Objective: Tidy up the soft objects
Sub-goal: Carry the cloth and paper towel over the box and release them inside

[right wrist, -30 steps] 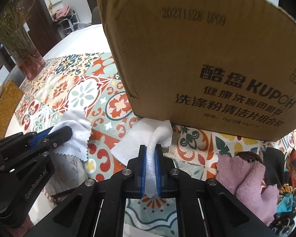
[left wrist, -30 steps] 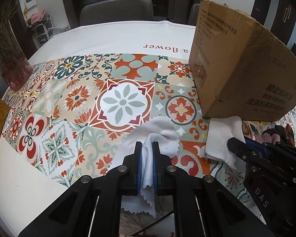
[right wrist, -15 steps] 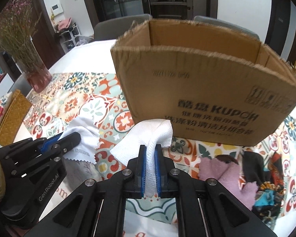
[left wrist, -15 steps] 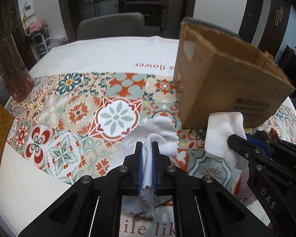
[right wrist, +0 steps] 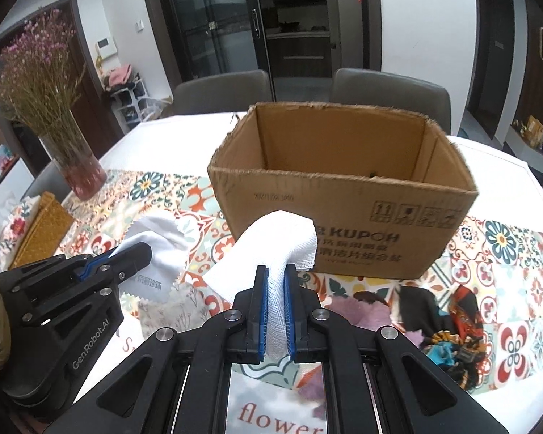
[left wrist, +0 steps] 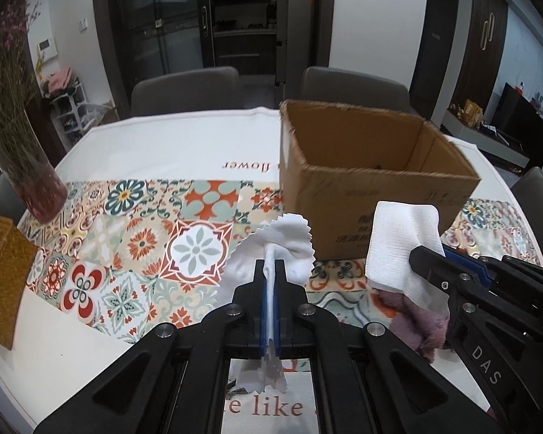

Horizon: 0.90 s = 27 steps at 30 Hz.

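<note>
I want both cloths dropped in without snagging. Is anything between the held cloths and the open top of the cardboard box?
Only the box's own near wall. The left claw grips the zigzag-edged cloth and the right claw the gauze cloth, both short of the cardboard box. Its top is open, nothing over the rim.

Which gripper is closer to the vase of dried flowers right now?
Left. The left gripper sits on the side toward the vase; the right gripper is farther, facing the cardboard box.
</note>
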### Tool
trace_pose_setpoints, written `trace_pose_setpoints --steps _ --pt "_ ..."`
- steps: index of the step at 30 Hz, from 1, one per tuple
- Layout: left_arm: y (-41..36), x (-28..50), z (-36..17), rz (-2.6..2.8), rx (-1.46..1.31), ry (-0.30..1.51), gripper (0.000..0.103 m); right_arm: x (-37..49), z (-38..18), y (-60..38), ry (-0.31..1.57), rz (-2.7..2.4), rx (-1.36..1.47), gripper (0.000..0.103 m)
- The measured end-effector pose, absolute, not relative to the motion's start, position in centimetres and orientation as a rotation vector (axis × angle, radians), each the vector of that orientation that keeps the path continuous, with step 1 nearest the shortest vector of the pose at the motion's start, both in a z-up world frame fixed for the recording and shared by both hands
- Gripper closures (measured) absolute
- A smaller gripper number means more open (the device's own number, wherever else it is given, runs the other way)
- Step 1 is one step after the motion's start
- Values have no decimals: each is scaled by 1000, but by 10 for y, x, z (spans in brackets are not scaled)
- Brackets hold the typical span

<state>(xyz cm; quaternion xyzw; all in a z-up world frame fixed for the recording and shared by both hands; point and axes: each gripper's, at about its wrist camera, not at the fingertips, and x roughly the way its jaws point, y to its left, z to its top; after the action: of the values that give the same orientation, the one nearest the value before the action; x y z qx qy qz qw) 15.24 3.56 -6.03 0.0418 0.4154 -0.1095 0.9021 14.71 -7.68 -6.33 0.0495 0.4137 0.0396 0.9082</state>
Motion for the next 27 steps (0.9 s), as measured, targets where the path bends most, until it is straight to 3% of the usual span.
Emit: trace_pose_setpoints --steps 27 --pt "-34 158 25 -301 155 700 98 139 16 -136 680 23 142 94"
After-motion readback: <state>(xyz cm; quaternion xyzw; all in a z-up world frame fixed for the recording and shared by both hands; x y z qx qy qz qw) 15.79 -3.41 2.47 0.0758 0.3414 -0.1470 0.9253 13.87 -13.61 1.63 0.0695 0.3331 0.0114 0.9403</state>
